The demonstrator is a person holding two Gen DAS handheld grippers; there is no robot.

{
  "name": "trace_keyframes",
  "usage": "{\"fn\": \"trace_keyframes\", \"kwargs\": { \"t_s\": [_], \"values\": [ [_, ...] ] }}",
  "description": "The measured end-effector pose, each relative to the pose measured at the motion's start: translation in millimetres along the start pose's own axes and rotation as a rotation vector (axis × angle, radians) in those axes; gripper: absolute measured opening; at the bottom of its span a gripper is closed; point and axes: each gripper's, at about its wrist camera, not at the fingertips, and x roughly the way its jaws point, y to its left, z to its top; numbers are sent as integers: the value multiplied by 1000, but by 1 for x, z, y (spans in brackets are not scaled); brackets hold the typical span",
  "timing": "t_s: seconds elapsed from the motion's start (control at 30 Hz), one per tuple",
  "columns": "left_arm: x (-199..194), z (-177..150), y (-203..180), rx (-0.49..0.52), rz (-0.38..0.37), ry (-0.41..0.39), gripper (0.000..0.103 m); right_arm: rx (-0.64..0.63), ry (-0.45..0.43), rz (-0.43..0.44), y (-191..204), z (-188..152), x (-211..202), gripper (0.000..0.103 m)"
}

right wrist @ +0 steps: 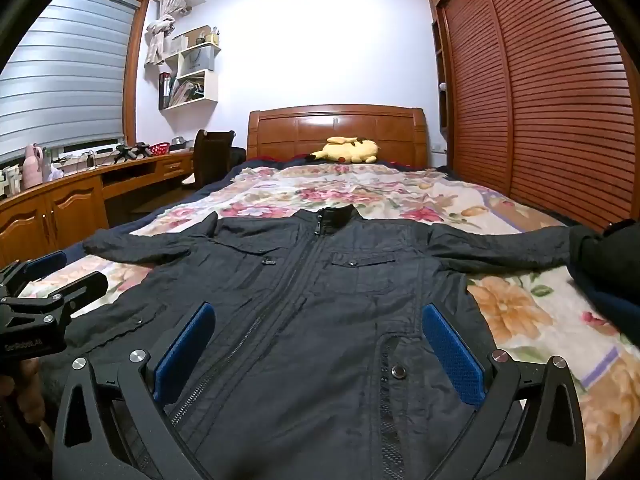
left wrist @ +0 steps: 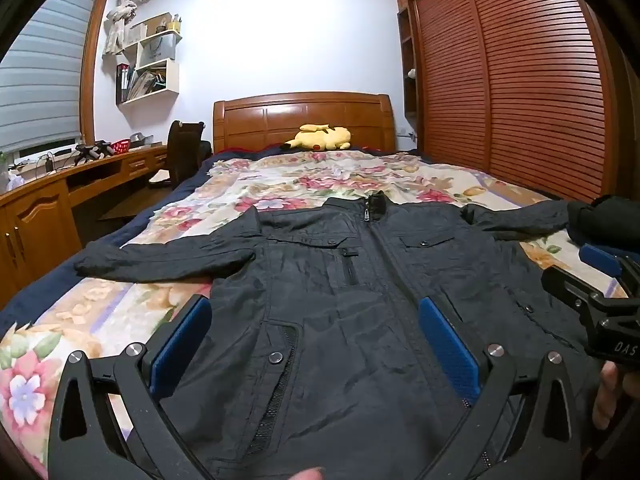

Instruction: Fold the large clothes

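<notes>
A large black zip-up jacket lies flat and face up on the floral bedspread, collar toward the headboard, both sleeves spread out sideways. It also shows in the right wrist view. My left gripper is open and empty, hovering over the jacket's lower left front. My right gripper is open and empty over the lower right front. The right gripper's body shows at the right edge of the left wrist view; the left one shows in the right wrist view.
A yellow plush toy lies by the wooden headboard. A dark bundle of cloth sits on the bed's right edge over the sleeve end. A desk and chair stand left; a slatted wardrobe stands right.
</notes>
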Motion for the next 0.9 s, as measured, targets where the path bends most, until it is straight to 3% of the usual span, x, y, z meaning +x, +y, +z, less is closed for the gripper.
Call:
{"fn": "trace_keyframes", "kwargs": {
  "t_s": [0.9],
  "values": [
    [1, 0, -8, 12, 20, -7, 103, -3, -12, -3, 1, 0, 1, 103]
  ]
}}
